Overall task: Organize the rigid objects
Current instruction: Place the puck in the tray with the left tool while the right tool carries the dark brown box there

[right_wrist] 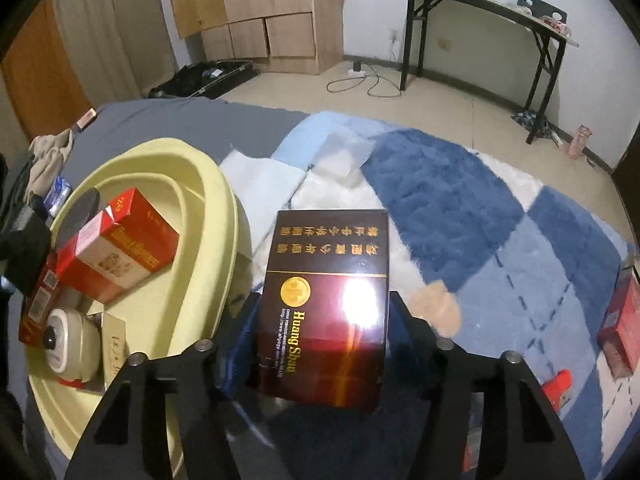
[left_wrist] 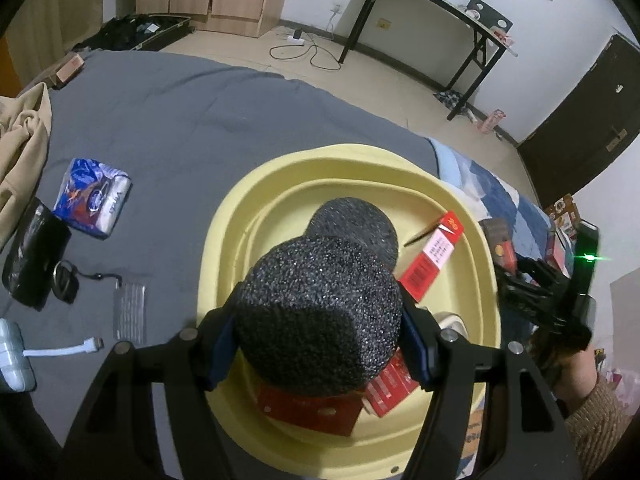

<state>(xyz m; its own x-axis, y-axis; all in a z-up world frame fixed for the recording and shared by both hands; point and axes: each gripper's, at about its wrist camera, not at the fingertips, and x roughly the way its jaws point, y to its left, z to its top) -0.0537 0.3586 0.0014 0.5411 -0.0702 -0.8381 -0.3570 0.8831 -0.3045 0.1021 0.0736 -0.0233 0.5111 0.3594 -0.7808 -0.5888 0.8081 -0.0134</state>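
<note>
My left gripper (left_wrist: 320, 344) is shut on a black speckled dumbbell (left_wrist: 320, 320) and holds it over the yellow basin (left_wrist: 224, 240). Red boxes (left_wrist: 432, 256) lie in the basin under and beside it. My right gripper (right_wrist: 320, 320) is shut on a dark maroon Huang Shan box (right_wrist: 324, 312), held above the blue and white blanket (right_wrist: 460, 208), just right of the basin (right_wrist: 208, 240). The basin also holds a red box (right_wrist: 120, 248), a round white device (right_wrist: 68, 340) and the dumbbell's end (right_wrist: 78, 216). The right gripper with its box shows in the left wrist view (left_wrist: 516, 268).
On the grey sheet left of the basin lie a blue tissue pack (left_wrist: 94, 198), a black pouch (left_wrist: 34, 252), a white charger (left_wrist: 16, 356) and beige clothing (left_wrist: 20, 152). More red boxes (right_wrist: 622, 328) lie on the blanket at right. A folding table (right_wrist: 488, 8) stands by the wall.
</note>
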